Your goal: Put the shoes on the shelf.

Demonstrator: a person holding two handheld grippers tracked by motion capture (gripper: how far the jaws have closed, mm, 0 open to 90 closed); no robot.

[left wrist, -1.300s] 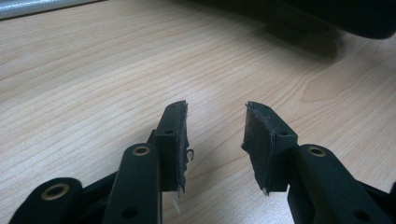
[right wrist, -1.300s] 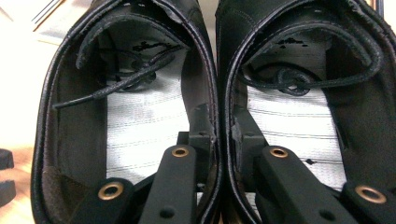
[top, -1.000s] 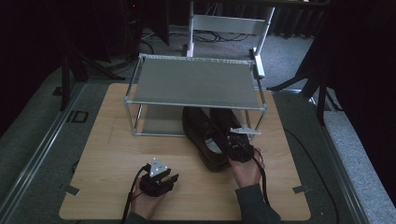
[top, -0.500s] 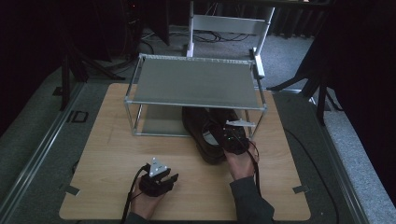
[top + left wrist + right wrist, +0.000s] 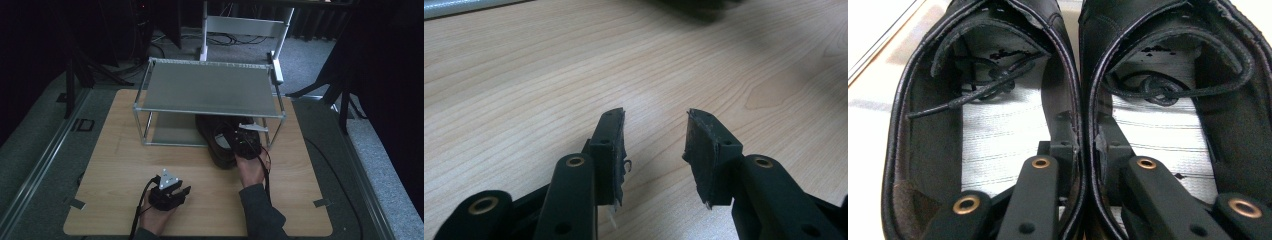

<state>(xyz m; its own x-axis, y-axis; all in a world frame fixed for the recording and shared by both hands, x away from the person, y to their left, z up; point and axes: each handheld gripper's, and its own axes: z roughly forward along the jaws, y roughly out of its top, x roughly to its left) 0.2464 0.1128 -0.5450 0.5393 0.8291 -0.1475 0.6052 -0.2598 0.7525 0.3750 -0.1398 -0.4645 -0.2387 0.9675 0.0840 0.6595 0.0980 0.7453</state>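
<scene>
From the high view, a light wooden bench (image 5: pixel 120 165) carries a two-tier metal shelf rack (image 5: pixel 207 90) at its far half. A pair of black leather shoes (image 5: pixel 222 137) sits at the rack's near right corner, toes tucked under the upper shelf, heels toward the person. The right tool (image 5: pixel 246 142) reaches into the shoes' heel area, the right hand (image 5: pixel 252 170) behind it. The left tool (image 5: pixel 170 192) rests low over bare bench near the front edge, well apart from the shoes.

In the left gripper view, the left tool (image 5: pixel 655 145) has its jaws spread, with bare wood grain between them.

In the right gripper view, the right tool (image 5: pixel 1080 150) has one jaw inside each shoe, pinching together the two adjoining inner walls. Laces lie loose on the pale insoles (image 5: pixel 998 140).
</scene>
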